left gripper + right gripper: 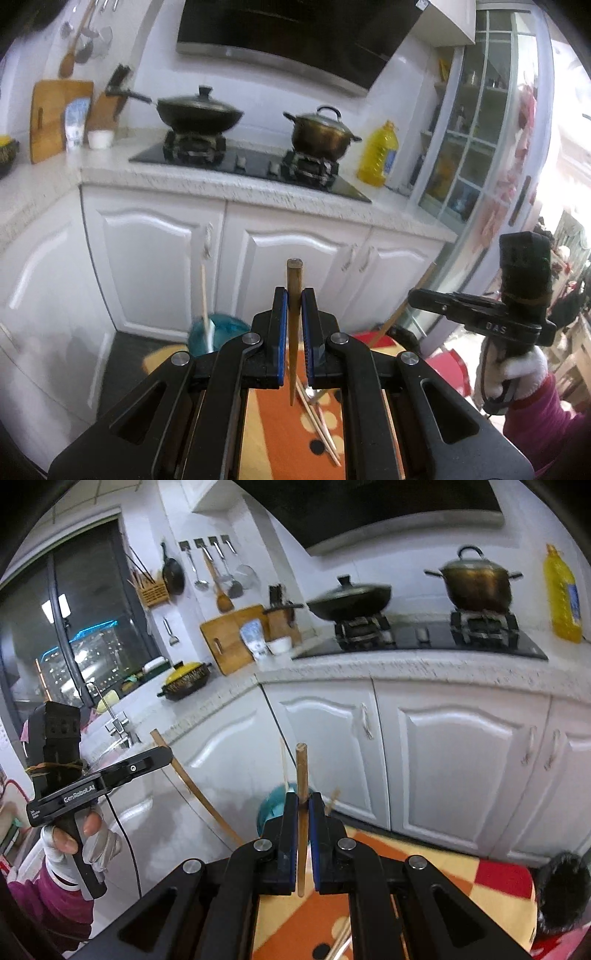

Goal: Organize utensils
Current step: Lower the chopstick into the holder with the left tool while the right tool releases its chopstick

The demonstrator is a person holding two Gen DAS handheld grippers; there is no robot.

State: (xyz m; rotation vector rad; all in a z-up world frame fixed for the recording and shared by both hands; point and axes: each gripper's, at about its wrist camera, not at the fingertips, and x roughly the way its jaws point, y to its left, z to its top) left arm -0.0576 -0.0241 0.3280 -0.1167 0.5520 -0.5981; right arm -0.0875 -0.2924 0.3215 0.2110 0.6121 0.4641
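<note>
Right hand-held gripper [303, 801] clamps an upright chopstick [302, 771].

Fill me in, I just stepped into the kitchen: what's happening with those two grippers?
A person is sorting utensils with a handheld gripper in each hand. The left gripper is shut on a dark chopstick, the right gripper on a lighter chopstick. More chopsticks lie on the orange mat; a teal cup stands beyond.

wok [199, 112] left of pot [320, 133] | bottle [378, 155] right
</note>
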